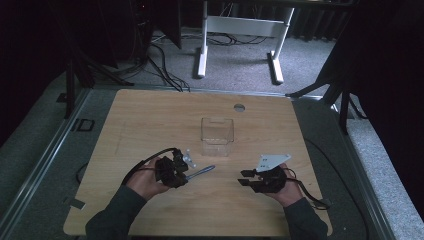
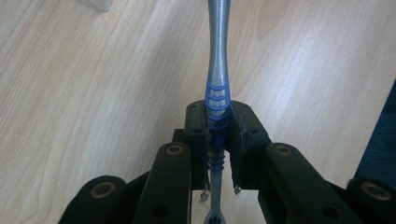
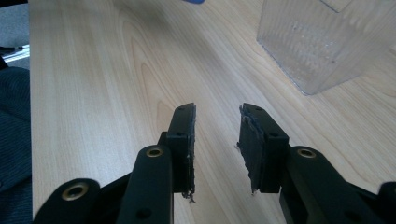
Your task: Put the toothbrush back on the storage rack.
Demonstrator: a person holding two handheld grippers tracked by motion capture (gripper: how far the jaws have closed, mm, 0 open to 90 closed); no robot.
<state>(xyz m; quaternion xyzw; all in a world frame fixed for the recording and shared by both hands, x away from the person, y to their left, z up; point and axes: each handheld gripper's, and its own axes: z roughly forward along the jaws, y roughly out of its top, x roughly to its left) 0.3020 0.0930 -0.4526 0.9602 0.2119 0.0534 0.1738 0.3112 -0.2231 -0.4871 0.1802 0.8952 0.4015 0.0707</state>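
Your work surface is a light wooden table (image 1: pixel 150 115) with rounded corners and a small round grommet (image 1: pixel 239 107) at its far edge, beyond the tongs. Grey carpet (image 1: pixel 240 70) lies behind it, crossed by black cables (image 1: pixel 162 67). A white desk frame (image 1: pixel 240 30) stands farther back. Dark curtains (image 1: pixel 30 50) flank you; the light is dim.

The toothbrush (image 2: pixel 217 70) has a slim grey-silver handle with blue ribbed grip bands near its middle. It is held clear of the wooden tabletop, roughly level, clamped at the blue ribbed section. In the high view the handle (image 1: pixel 201 171) projects to the right and slightly away from the person, ending near the front of a clear plastic container (image 1: pixel 217 136) without touching it.
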